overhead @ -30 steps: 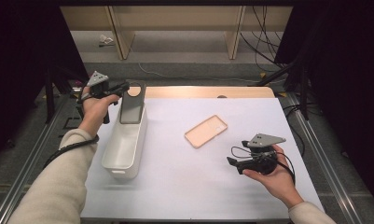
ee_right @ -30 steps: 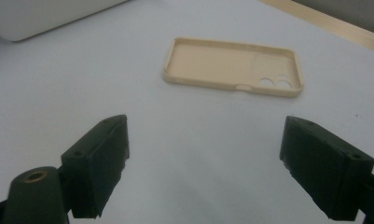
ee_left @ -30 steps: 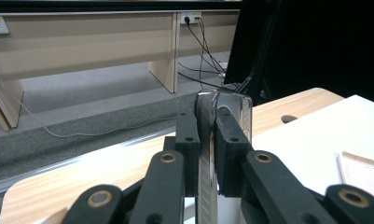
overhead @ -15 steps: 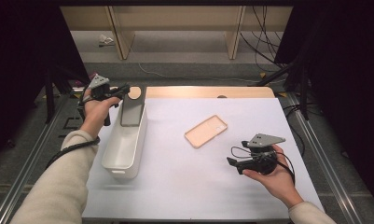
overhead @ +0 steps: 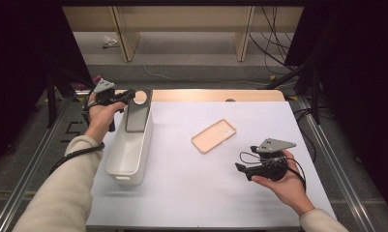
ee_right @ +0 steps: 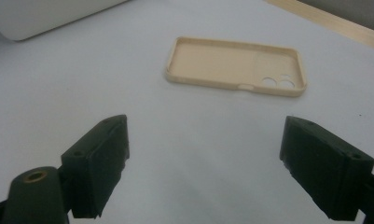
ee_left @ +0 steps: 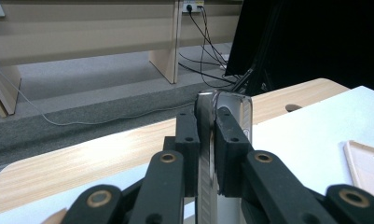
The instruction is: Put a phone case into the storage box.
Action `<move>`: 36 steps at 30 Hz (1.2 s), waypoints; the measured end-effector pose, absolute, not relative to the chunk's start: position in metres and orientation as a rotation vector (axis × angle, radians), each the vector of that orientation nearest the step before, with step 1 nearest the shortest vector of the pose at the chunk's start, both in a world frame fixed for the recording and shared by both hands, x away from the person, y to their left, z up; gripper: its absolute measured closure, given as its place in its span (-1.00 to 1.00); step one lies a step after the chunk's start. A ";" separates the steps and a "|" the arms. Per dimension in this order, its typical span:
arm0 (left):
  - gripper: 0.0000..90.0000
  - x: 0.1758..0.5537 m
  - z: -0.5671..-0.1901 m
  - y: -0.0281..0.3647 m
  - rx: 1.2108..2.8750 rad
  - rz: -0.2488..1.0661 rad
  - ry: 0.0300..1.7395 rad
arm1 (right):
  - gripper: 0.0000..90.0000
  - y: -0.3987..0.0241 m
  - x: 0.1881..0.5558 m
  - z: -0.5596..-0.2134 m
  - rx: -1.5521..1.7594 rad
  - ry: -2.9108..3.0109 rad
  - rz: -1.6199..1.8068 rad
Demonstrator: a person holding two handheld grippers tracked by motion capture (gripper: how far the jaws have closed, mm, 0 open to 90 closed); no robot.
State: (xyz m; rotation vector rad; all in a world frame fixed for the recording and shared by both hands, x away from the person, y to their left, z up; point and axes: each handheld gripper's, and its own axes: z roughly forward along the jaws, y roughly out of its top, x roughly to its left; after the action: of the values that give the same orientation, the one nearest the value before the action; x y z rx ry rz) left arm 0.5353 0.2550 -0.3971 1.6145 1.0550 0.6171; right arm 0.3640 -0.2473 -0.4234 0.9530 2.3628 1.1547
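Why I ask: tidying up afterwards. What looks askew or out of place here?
Only the beige phone case: it lies open side up, diagonal on the white table. The left gripper pinches a phone over the white bin.

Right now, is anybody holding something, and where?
The left gripper pinches a grey phone by its top edge, above the white bin. The right gripper holds nothing.

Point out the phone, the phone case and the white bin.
phone (overhead: 136, 112), high view, middle of its grey back, above the bin's far end.
phone case (ee_right: 236, 65), right gripper view, inner floor of the beige shell.
white bin (overhead: 115, 170), high view, near left rim.
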 end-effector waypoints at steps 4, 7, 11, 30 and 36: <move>0.80 0.536 -0.398 0.256 1.619 0.619 1.059 | -0.63 -0.247 0.364 -0.424 0.953 2.363 1.155; 0.80 0.536 -0.400 0.257 1.622 0.618 1.065 | -0.63 -0.247 0.364 -0.424 0.951 2.363 1.155; 0.80 0.536 -0.402 0.257 1.616 0.615 1.071 | -0.63 -0.247 0.364 -0.423 0.953 2.362 1.156; 0.76 0.537 -0.403 0.261 1.670 0.642 1.081 | -0.63 -0.247 0.364 -0.424 0.954 2.364 1.155; 0.73 0.537 -0.406 0.264 1.691 0.656 1.093 | -0.63 -0.247 0.364 -0.423 0.954 2.364 1.155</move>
State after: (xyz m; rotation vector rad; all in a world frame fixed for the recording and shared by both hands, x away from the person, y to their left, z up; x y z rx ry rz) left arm 0.5374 0.2639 -0.4060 1.6908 1.0925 0.6559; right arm 0.3640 -0.2470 -0.4235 0.9540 2.3644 1.1549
